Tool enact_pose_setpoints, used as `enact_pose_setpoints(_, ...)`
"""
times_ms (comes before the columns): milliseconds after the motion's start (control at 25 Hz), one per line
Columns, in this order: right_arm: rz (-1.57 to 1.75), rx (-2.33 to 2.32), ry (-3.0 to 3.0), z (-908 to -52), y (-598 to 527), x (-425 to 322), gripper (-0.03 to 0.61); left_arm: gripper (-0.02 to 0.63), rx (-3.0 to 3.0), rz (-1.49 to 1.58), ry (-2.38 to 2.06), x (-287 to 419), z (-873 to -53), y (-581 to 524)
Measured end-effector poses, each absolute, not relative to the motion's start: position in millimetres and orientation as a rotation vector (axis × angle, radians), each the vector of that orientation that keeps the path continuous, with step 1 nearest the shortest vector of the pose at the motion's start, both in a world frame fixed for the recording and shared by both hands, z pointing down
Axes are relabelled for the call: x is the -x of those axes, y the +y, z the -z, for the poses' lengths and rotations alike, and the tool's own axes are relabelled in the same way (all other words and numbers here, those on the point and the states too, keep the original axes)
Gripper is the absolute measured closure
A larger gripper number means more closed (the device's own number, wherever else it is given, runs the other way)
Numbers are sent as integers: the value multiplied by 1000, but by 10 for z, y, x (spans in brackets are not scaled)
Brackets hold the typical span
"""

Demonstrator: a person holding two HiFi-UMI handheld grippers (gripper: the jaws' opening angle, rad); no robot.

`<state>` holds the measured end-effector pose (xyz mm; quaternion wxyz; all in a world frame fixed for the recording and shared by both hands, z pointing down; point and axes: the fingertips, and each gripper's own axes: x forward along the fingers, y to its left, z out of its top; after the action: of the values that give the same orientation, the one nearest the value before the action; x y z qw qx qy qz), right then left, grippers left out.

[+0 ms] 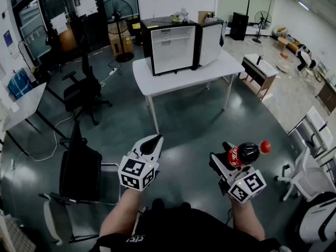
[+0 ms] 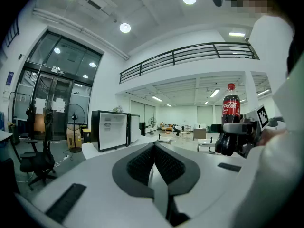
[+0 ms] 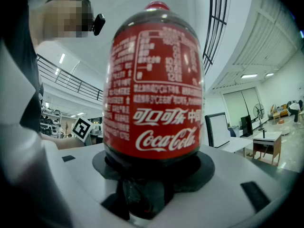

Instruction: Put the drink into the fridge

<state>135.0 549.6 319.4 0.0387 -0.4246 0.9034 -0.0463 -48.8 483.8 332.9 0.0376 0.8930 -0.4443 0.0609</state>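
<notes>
A cola bottle with a red label and red cap sits in my right gripper, whose jaws are shut on its lower part. It fills the right gripper view, the bottle standing upright between the pads. In the left gripper view the bottle shows at the right. My left gripper is shut with nothing in it; its pads meet. The small black fridge stands on a white table far ahead, its door swung open to the right. It also appears small as the fridge in the left gripper view.
Black office chairs stand at the left. White chairs are at the right. A low side table sits right of the fridge table. A fan and boxes stand at the back.
</notes>
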Motion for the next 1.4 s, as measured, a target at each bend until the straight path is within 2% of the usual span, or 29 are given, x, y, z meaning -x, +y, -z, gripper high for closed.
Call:
enact_pose_setpoints(920, 151, 1225, 2815, -3388, 5137, -1607, 311, 600, -2728, -257, -1351, 105, -3508, 4460)
enact_pose_setpoints(1400, 215, 1264, 2779, -3443, 4224, -1620, 311, 600, -2730, -210, -1321, 159, -3583, 3526)
